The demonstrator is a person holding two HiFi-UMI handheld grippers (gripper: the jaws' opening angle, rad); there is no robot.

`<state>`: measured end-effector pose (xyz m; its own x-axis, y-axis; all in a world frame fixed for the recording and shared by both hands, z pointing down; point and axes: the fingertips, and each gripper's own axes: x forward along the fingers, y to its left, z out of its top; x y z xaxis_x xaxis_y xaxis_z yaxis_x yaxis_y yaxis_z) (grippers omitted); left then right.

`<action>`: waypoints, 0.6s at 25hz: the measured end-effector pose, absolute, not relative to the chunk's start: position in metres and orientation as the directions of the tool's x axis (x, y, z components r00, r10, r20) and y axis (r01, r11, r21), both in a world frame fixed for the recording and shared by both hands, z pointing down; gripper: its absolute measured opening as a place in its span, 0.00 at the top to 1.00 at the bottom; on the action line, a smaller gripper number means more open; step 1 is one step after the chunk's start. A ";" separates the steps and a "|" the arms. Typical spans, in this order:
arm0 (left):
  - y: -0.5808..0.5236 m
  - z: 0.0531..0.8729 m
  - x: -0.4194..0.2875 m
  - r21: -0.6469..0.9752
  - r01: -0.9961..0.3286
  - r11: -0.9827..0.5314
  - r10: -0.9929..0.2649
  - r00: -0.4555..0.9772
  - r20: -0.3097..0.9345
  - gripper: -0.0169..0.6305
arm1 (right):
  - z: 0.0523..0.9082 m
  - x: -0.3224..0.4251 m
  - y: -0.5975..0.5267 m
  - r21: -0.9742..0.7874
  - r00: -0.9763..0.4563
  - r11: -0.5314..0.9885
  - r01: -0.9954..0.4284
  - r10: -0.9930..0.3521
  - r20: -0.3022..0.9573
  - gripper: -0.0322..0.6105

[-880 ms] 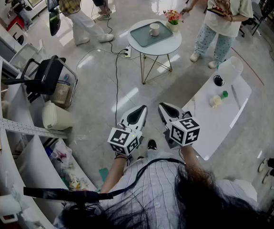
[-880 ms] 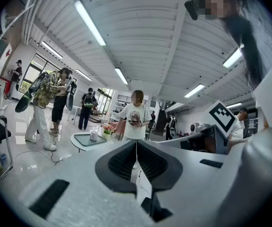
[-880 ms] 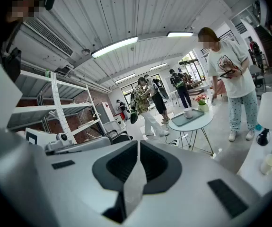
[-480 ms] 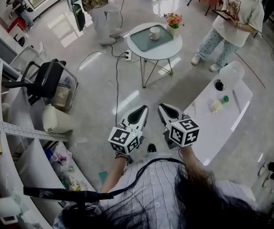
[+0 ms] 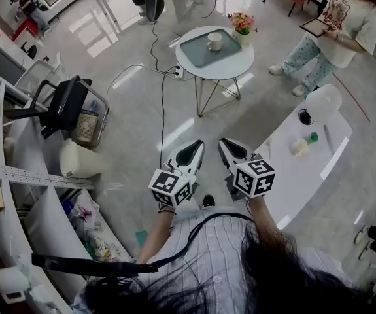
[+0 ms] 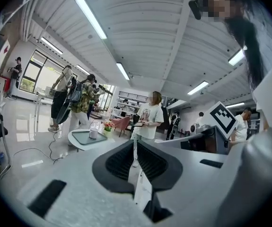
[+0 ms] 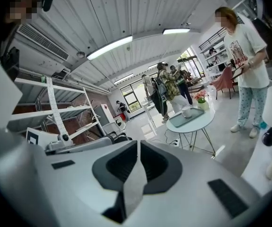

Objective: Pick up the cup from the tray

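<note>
Holding both grippers low and close to your body, you have the left gripper (image 5: 191, 154) and the right gripper (image 5: 232, 150) side by side, pointed ahead toward the round table (image 5: 243, 59). Each pair of jaws is pressed together with nothing between them, as each gripper's own view shows. That suits a walk across the room, I'd judge, since nothing here is within reach to grasp.

The cup (image 5: 214, 41) stands upright on the tray (image 5: 199, 54). The tray lies on the table, well apart from both grippers across open floor. A flower pot (image 5: 242, 25) sits just beside the tray on the tabletop, likely as decoration, but it crowds the cup's right-hand side, so coming in from the left or from the front looks easier.

A cable (image 5: 161, 103) runs over the floor to a power strip (image 5: 176, 72) at the table's foot, so mind your step as you close in. The task looks barely begun: you'd need to reach the table and part one pair of jaws before the cup can be taken.
</note>
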<state>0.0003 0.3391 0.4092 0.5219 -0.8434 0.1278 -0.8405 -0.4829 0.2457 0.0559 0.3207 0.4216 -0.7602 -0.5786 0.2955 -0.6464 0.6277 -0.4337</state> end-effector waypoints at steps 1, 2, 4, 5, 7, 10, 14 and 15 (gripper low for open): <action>0.337 0.410 0.000 0.246 -0.841 -0.482 -0.843 0.521 0.131 0.95 | 0.422 0.056 0.319 -0.436 -0.762 0.628 -0.645 -0.577 0.295 0.89; 0.334 0.410 0.000 0.246 -0.842 -0.481 -0.843 0.521 0.134 0.95 | 0.422 0.056 0.317 -0.440 -0.762 0.626 -0.643 -0.577 0.294 0.89; 0.328 0.410 0.000 0.247 -0.843 -0.479 -0.844 0.519 0.137 0.95 | 0.424 0.056 0.314 -0.451 -0.761 0.619 -0.644 -0.578 0.295 0.89; 0.326 0.411 -0.001 0.248 -0.842 -0.479 -0.843 0.520 0.139 0.95 | 0.426 0.056 0.313 -0.455 -0.760 0.614 -0.645 -0.577 0.298 0.89; 0.321 0.414 -0.002 0.251 -0.839 -0.483 -0.837 0.526 0.148 0.95 | 0.432 0.054 0.309 -0.461 -0.758 0.606 -0.648 -0.576 0.308 0.89; 0.309 0.419 -0.005 0.253 -0.831 -0.494 -0.827 0.540 0.158 0.95 | 0.437 0.051 0.298 -0.467 -0.752 0.595 -0.654 -0.580 0.314 0.89; 0.285 0.424 -0.011 0.259 -0.821 -0.509 -0.814 0.557 0.167 0.95 | 0.440 0.044 0.274 -0.465 -0.742 0.584 -0.665 -0.590 0.320 0.89; 0.277 0.424 -0.015 0.261 -0.820 -0.509 -0.814 0.557 0.164 0.95 | 0.440 0.041 0.267 -0.463 -0.740 0.584 -0.667 -0.591 0.321 0.89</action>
<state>-0.0147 0.2772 0.4237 0.5572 -0.8140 0.1641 -0.8203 -0.5089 0.2611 0.0415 0.2672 0.4404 -0.7403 -0.5906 0.3213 -0.6668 0.5839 -0.4631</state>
